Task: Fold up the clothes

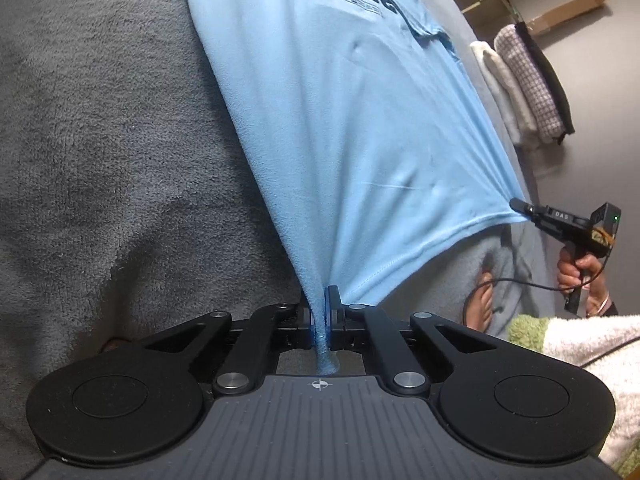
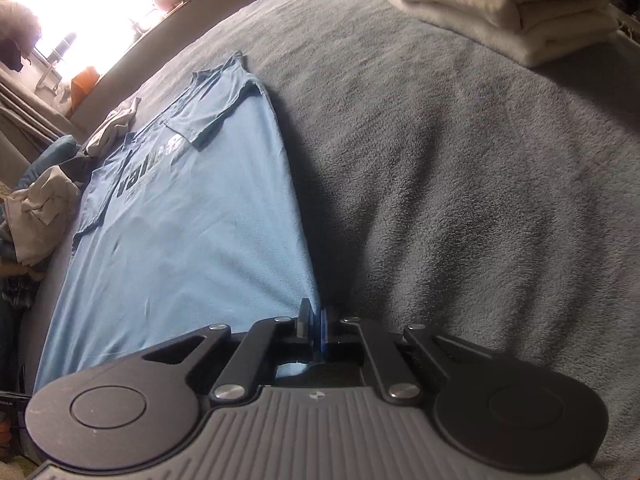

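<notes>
Both grippers pinch the blue shirt's [image 1: 344, 128] hem corners: left gripper [image 1: 320, 316] and right gripper [image 2: 316, 332] clamped tight, shirt stretched over the grey blanket [image 2: 460, 184]

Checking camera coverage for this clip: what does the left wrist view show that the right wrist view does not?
Only the left wrist view shows the right gripper from outside, shut on the shirt's hem corner, the hand holding it, and a checked folded cloth.

Only the right wrist view shows the bright window and crumpled beige clothes beyond the shirt.

Both show the light blue T-shirt lying print side up on the grey blanket, each gripper's fingers shut on its hem, and folded white towels. The left gripper pinches bunched fabric.
</notes>
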